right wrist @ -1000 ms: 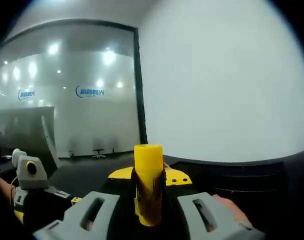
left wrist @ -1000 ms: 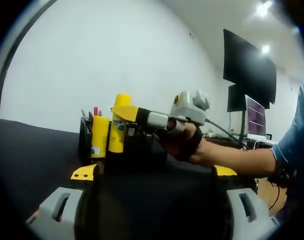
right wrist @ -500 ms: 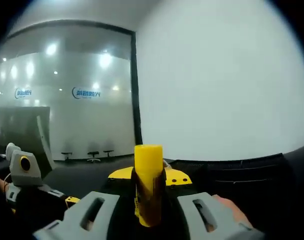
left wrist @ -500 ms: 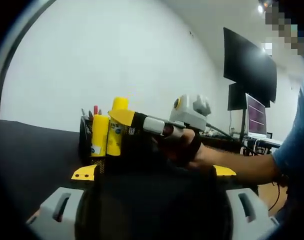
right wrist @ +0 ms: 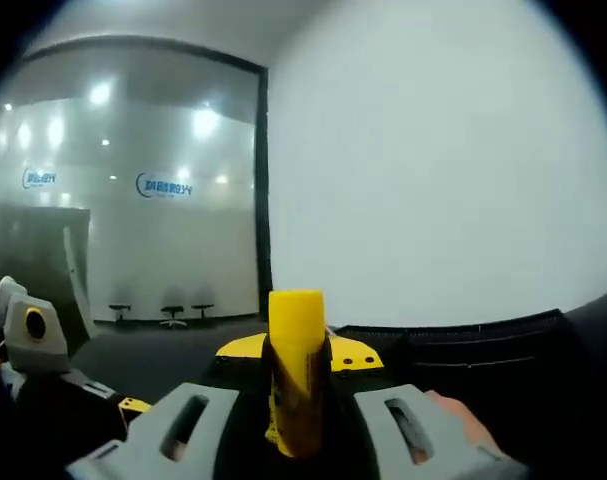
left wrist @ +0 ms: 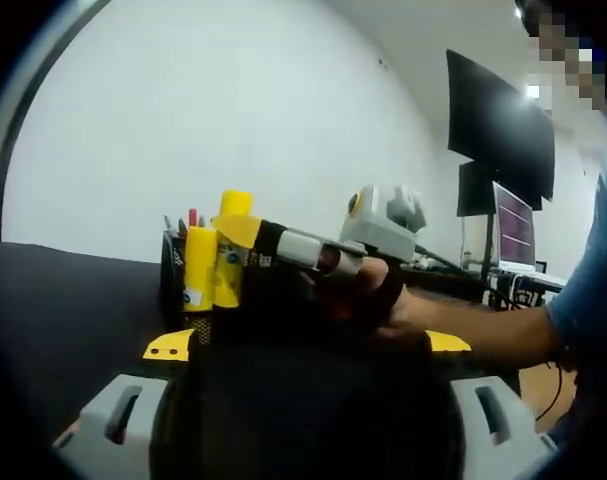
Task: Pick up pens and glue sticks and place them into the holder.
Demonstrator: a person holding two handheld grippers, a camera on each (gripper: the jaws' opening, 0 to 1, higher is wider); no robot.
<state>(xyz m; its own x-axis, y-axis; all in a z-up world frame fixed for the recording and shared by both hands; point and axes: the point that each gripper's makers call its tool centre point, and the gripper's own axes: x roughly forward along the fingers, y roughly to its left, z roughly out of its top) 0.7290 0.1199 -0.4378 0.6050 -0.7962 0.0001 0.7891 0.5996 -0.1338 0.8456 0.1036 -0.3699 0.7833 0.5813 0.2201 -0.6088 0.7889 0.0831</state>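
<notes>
In the left gripper view a black mesh holder (left wrist: 170,278) stands on the dark table with several pens (left wrist: 191,220) poking out of its top. A yellow glue stick (left wrist: 198,268) stands upright in the holder. My right gripper (left wrist: 239,234) comes in from the right, shut on a second yellow glue stick (left wrist: 232,255) held upright right beside the first one. The right gripper view shows that glue stick (right wrist: 296,345) clamped between my right gripper's (right wrist: 296,372) jaws. My left gripper (left wrist: 308,345) is open, low and short of the holder, with nothing between its jaws.
A person's hand (left wrist: 368,290) and forearm hold the right gripper. Dark monitors (left wrist: 498,125) and a lit screen (left wrist: 511,232) stand at the right on a desk. A white wall rises behind the dark table (left wrist: 63,300). The left gripper (right wrist: 25,335) shows at the left edge.
My right gripper has shifted the held glue stick a little to the left, closer to the holder and the glue stick in it. The left gripper has stayed put.
</notes>
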